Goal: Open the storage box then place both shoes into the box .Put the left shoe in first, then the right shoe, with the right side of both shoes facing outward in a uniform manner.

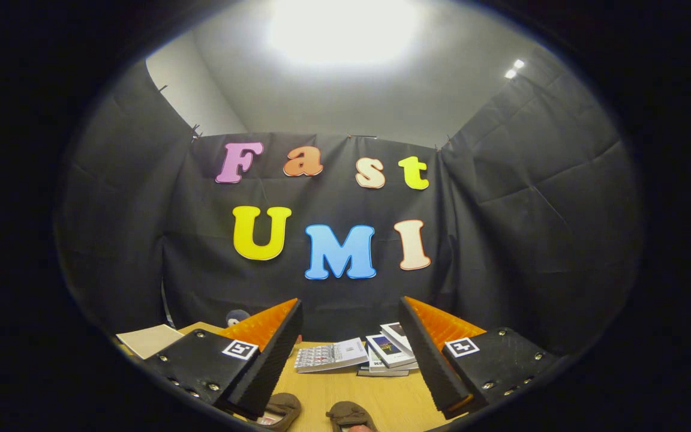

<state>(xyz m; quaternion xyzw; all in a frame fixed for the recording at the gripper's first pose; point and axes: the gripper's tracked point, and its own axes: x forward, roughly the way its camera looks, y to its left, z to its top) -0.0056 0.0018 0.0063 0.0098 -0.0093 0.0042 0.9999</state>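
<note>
Shoes: 2 brown shoes are seen low on the wooden table [345,393], below and between the fingers; the left-hand shoe [281,409] lies just beside the left finger, the right-hand shoe [350,415] nearer the middle of the gap. Which is the left shoe cannot be told.
Shoe axis: only the tops are in view, so the long axis cannot be read with confidence.
Storage box: not identified among the things seen.
Gripper: the gripper [351,354] is held level and spread wide, nothing between the fingers.
Key relation: the shoes are judged to lie under and slightly ahead of the fingertips, so a downward tilt would be called for before any grasp.
Beyond: a stack of books [375,354] lies ahead of the fingers; a pale sheet [149,339] is set off past the left finger.
</note>
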